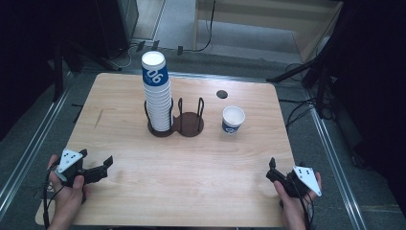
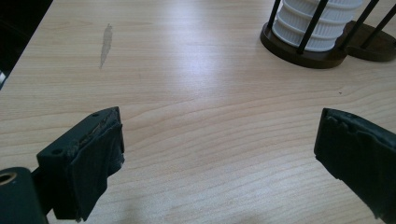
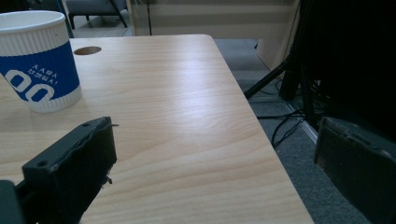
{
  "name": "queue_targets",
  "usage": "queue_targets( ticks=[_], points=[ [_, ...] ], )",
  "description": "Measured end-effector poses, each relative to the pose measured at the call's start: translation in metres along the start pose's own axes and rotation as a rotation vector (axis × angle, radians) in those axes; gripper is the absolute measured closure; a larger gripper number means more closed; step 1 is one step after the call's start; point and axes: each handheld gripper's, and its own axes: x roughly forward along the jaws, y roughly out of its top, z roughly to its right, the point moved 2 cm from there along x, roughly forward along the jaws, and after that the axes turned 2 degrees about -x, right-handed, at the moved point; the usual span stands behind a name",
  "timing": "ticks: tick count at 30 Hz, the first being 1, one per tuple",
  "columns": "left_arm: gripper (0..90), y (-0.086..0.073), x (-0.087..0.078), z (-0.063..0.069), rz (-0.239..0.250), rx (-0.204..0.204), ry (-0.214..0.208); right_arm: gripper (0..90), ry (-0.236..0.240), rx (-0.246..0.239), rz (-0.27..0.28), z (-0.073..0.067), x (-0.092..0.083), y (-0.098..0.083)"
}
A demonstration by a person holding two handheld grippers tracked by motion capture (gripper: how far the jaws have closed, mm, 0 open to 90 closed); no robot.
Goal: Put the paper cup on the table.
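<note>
A tall stack of white ribbed paper cups [image 1: 158,96] with a blue band on the top one stands in the left ring of a dark two-ring holder [image 1: 190,123]; the right ring is empty. A single blue-and-white cup [image 1: 233,120] stands upright to the holder's right. My left gripper [image 1: 97,158] rests open near the table's front left, empty, and its own view shows the stack [image 2: 317,23] far ahead on the right. My right gripper [image 1: 271,171] is open and empty at the front right. In its view the single cup [image 3: 39,60] stands ahead on the left.
The wooden table [image 1: 191,167] has a round cable hole [image 1: 221,94] at the back right and a grey smear [image 2: 106,44] at the left. The table's right edge [image 3: 261,135] runs between my right jaws, with cables and dark stands on the floor beyond.
</note>
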Motion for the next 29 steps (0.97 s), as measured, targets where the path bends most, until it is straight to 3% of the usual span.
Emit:
queue_targets(
  ticks=[5, 10, 15, 20, 25, 29],
  points=[
    [2.6, 0.0, 0.0, 0.0, -0.008, 0.005, -0.001, 0.0, 0.002, 0.001, -0.013, 0.011, -0.007, -0.006],
    [2.6, 0.0, 0.001, 0.0, -0.014, 0.003, -0.008, 0.0, 0.004, 0.003, -0.02, 0.01, -0.012, -0.01],
    [2.6, 0.001, 0.0, -0.005, -0.007, -0.045, -0.018, 0.0, 0.006, -0.001, -0.029, 0.007, -0.018, -0.013],
    [2.6, 0.001, 0.001, -0.004, -0.02, -0.036, -0.01, 0.0, 0.002, -0.002, -0.032, 0.01, -0.025, -0.016],
    [2.6, -0.001, 0.001, -0.003, -0.029, -0.032, -0.016, 0.0, 0.009, 0.051, -0.03, 0.014, -0.027, -0.017],
    [2.6, 0.0, 0.002, -0.004, -0.024, -0.032, -0.025, 0.0, 0.019, 0.062, -0.027, 0.015, -0.028, -0.017]
  ],
)
